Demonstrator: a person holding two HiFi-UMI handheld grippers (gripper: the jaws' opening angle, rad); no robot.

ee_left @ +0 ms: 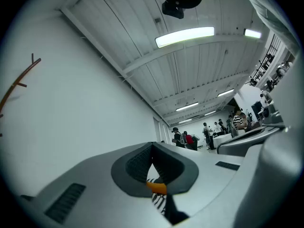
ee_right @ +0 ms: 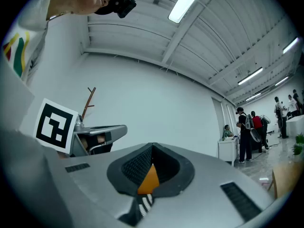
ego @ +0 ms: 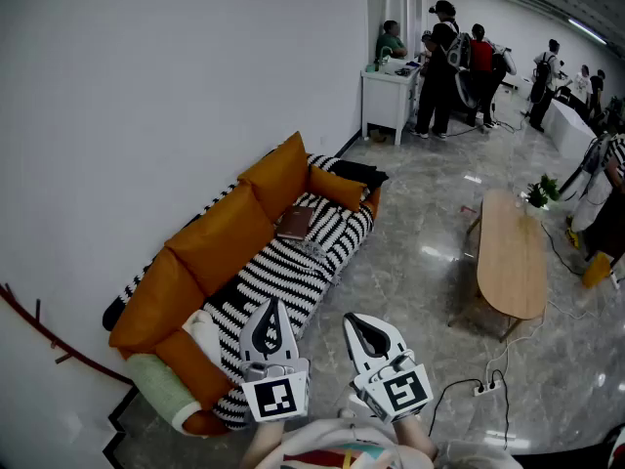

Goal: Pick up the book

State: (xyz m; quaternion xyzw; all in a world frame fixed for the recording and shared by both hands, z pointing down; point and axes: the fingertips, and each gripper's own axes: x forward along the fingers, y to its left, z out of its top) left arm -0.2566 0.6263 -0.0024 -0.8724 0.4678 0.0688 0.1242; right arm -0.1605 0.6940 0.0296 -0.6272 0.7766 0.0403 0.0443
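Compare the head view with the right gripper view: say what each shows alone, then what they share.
Head view only: the book lying on the sofa seat, and the wooden table. Right gripper view only: the ceiling lights overhead. Both: the white desk with people standing by it, a bit of the sofa, and the left gripper and right gripper, each shut with nothing held.

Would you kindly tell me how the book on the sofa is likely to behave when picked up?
The book looks thin and lies flat, so it is probably light. Gripped at one edge, it may sag or fall open. The sofa seat under it looks soft, so it would likely give when pressed.
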